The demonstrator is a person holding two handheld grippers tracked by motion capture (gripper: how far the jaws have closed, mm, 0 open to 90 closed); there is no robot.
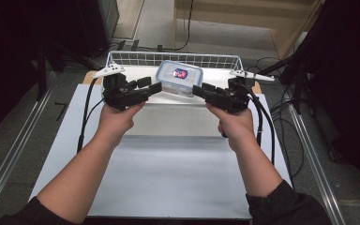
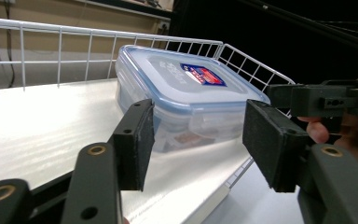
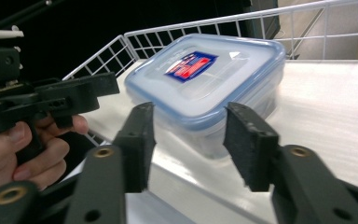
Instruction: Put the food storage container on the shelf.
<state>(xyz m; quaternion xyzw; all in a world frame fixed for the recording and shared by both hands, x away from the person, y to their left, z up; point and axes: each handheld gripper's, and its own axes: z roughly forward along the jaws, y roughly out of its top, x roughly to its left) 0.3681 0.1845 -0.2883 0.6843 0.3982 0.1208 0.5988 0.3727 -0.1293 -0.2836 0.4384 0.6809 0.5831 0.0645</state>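
Note:
A clear plastic food container [image 1: 179, 77] with a blue-rimmed lid and a red and blue label sits in a white wire basket [image 1: 136, 57] at the far end of the table. My left gripper [image 1: 149, 86] hovers just left of the container, jaws pointing at it. My right gripper [image 1: 199, 90] hovers just right of it, pointing inward. In the left gripper view the container [image 2: 186, 93] lies beyond my left gripper [image 2: 198, 140], whose pads stand apart and touch nothing. In the right gripper view my right gripper [image 3: 193, 142] is likewise open in front of the container [image 3: 205, 79].
A white board [image 1: 168, 178] covers the table in front of the basket. Metal rails [image 1: 9, 154] run along both sides. Black cables [image 1: 84, 117] trail from the grippers. Dark stands and more cables crowd the floor at the right [image 1: 304, 93].

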